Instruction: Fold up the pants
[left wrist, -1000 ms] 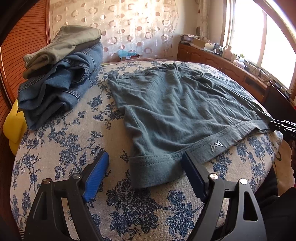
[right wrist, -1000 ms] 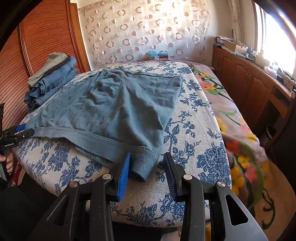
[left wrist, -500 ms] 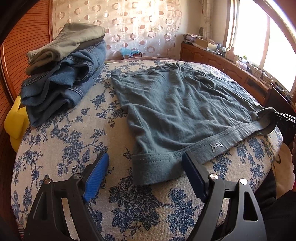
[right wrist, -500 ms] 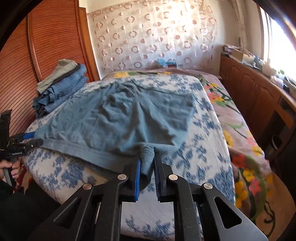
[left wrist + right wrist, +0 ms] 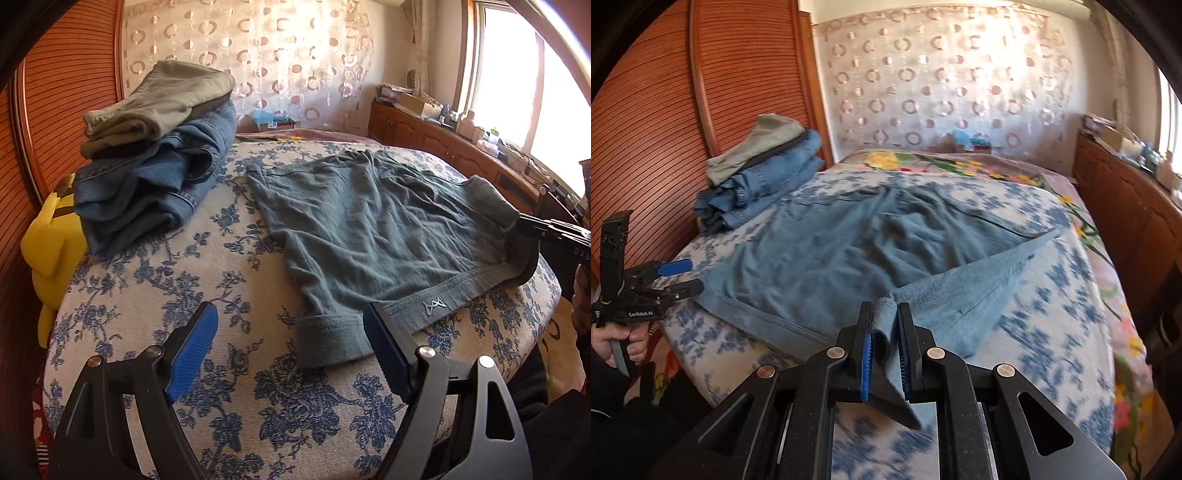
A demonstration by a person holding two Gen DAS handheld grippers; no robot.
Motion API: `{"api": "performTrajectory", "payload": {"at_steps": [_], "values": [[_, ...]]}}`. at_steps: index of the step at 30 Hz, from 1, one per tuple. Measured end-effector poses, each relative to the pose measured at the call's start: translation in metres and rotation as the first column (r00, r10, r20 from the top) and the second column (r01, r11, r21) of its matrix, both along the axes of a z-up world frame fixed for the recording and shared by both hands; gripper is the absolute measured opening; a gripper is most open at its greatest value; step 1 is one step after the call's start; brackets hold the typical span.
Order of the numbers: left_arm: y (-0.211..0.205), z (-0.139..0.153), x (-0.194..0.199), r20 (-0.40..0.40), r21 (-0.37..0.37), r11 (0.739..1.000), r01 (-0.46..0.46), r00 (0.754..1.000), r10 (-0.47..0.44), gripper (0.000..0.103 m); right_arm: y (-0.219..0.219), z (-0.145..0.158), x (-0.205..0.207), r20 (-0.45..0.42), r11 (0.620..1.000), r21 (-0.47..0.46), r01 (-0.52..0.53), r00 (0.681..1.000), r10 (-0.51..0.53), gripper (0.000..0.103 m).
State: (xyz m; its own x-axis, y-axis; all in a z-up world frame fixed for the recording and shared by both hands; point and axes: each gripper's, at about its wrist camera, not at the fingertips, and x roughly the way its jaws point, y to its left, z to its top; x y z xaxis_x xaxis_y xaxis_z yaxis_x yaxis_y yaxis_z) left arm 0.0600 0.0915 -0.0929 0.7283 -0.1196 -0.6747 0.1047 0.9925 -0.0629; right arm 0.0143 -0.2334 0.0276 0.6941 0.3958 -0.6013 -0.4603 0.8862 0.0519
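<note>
Grey-blue shorts lie spread on the flower-patterned bed cover. My left gripper stands open just above the cover, its blue pads on either side of the near corner of the shorts' hem, touching nothing. My right gripper is shut on the opposite near corner of the shorts and holds it off the bed, so that side rises as a slanted flap. In the left wrist view the right gripper shows at the right edge with the raised corner. The left gripper appears at the far left of the right wrist view.
A pile of folded jeans and olive trousers sits at the back left of the bed, with a yellow soft object beside it. A slatted wooden door stands to the left and a wooden cabinet runs along the right under the window.
My right gripper closed on the corner of the shorts, then raised it and carried it inward over the bed. The left gripper stayed open in the same spot.
</note>
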Motion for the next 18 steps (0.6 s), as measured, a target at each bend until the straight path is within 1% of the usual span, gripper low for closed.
{"api": "performTrajectory", "payload": {"at_steps": [9, 18], "values": [[0.013, -0.002, -0.003, 0.001, -0.007, 0.999, -0.033, 0.999, 0.033, 0.082, 0.043, -0.004, 0.015, -0.002, 0.993, -0.014, -0.116, 0.993, 0.116, 0.012], [0.023, 0.001, -0.009, 0.014, -0.006, 0.998, -0.059, 0.998, 0.059, 0.082, 0.085, -0.012, 0.032, -0.030, 0.975, 0.014, -0.223, 0.974, 0.223, 0.012]]}}
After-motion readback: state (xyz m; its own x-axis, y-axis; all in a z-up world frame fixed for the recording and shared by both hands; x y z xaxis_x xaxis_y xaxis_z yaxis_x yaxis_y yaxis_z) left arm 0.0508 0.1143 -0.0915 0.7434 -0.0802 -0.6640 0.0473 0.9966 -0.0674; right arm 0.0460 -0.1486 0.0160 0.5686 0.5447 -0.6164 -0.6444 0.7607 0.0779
